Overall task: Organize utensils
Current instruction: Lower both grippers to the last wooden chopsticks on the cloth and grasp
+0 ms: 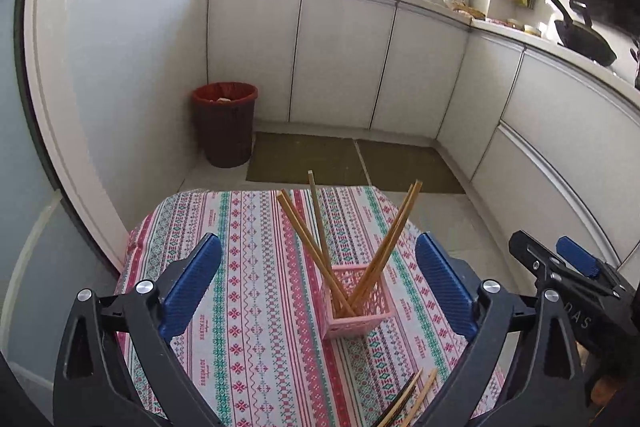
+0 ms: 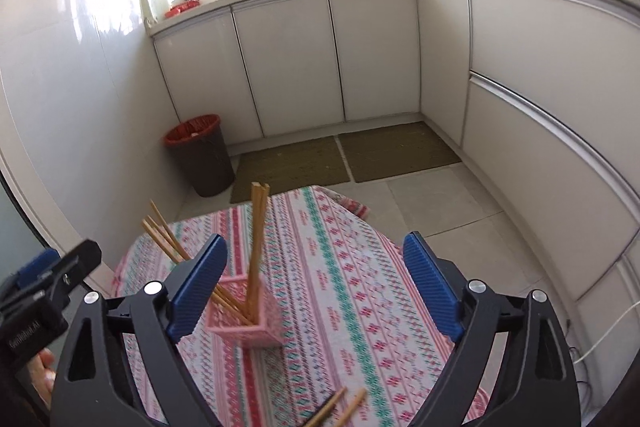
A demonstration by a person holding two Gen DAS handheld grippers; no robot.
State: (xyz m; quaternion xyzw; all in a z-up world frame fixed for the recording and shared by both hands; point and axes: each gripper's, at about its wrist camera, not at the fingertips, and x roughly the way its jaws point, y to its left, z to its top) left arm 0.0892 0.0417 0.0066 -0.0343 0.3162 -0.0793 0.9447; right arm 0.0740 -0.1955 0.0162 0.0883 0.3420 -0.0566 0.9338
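Both grippers, left (image 1: 318, 291) and right (image 2: 316, 289), gape empty near the pink basket (image 1: 356, 303), whose splayed chopsticks (image 1: 316, 223) risk tipping it if bumped

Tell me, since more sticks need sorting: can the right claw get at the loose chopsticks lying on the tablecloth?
Probably yes. The right claw is open and empty, and the loose chopsticks lie uncovered just below it, well clear of the pink basket.

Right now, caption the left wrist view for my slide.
Open left gripper above pink basket of chopsticks.
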